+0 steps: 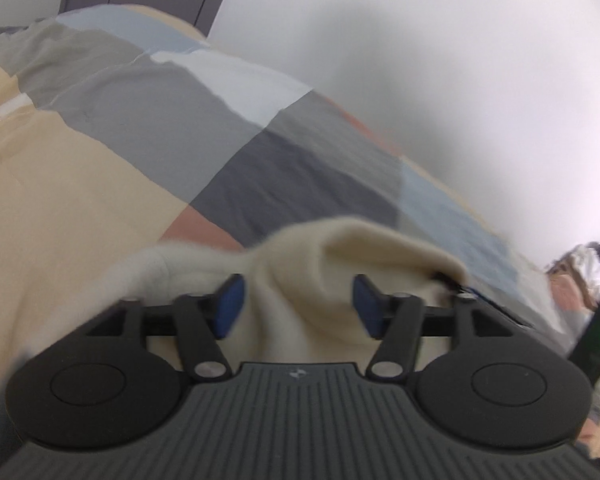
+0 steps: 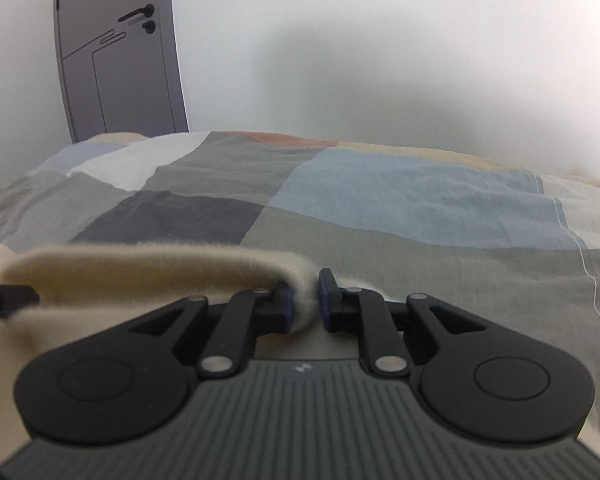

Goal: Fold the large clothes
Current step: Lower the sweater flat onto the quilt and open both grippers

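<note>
The left gripper [image 1: 296, 304] stands released, its blue pads clear of the cream garment [image 1: 300, 264] bunched between them; the right gripper [image 2: 305, 302] is narrowly parted, the cloth's folded edge touching its left pad only. The fuzzy garment lies on the patchwork bedspread [image 2: 380, 200], its thick hem running leftward from the right gripper toward the left one.

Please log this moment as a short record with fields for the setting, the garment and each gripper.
setting: bed with patchwork cover, grey door behind
garment: cream fleece garment, lying on the cover
left gripper: jaws wide apart, a hump of fleece between them, pads not pressing it
right gripper: jaws narrowly apart, fleece edge in the gap, touching the left pad, clear of the right one
fold: corners look just set down
</note>
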`<state>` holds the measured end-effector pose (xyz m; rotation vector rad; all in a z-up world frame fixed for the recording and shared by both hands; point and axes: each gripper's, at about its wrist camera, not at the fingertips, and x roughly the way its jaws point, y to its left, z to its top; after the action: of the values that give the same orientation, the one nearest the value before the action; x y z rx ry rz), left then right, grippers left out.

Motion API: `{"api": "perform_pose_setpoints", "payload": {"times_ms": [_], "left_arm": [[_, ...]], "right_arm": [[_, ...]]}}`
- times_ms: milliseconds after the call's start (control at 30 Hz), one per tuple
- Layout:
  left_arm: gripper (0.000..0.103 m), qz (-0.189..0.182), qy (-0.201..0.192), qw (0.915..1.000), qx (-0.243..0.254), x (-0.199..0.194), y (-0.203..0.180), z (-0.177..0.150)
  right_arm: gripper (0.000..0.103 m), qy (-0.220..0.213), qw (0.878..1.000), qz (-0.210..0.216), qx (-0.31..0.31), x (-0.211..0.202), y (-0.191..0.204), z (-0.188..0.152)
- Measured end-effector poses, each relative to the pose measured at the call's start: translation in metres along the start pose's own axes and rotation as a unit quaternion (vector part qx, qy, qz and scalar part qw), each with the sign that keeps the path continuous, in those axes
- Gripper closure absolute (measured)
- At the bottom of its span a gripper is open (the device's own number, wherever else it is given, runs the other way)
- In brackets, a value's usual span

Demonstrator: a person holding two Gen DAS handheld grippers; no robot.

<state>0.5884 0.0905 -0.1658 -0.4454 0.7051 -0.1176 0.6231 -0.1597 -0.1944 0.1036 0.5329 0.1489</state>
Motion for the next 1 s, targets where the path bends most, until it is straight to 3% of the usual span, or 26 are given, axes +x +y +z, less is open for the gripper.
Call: {"api": "perform_pose_setpoints", "payload": {"times_ms": [133, 300, 533, 800, 1000], "left_arm": [[0.031, 0.0, -0.008, 0.9999, 0.014, -0.037, -0.009, 0.001], [0.031, 0.001, -0.027, 0.9986, 0.046, -0.091, -0.027, -0.013], [0.031, -0.017, -0.055, 0.9967, 0.057, -0.185, -0.046, -0.064], [0.031, -0.002, -0.066, 0.9956, 0.066, -0.296, -0.057, -0.138], [0.031, 0.003, -0.074, 0.9962, 0.046, -0.356, -0.051, -0.174]], "right_arm": [[0.024, -0.013, 1.0, 0.014, -0.002, -0.038, 0.005, 0.003], [0.023, -0.02, 0.999, 0.029, -0.006, -0.094, 0.004, -0.001], [0.023, -0.051, 0.998, 0.037, -0.004, -0.193, 0.006, -0.013], [0.023, -0.044, 0.997, 0.069, 0.013, -0.325, 0.013, -0.036], [0.023, -0.028, 0.997, 0.061, 0.021, -0.409, 0.018, -0.05]]}}
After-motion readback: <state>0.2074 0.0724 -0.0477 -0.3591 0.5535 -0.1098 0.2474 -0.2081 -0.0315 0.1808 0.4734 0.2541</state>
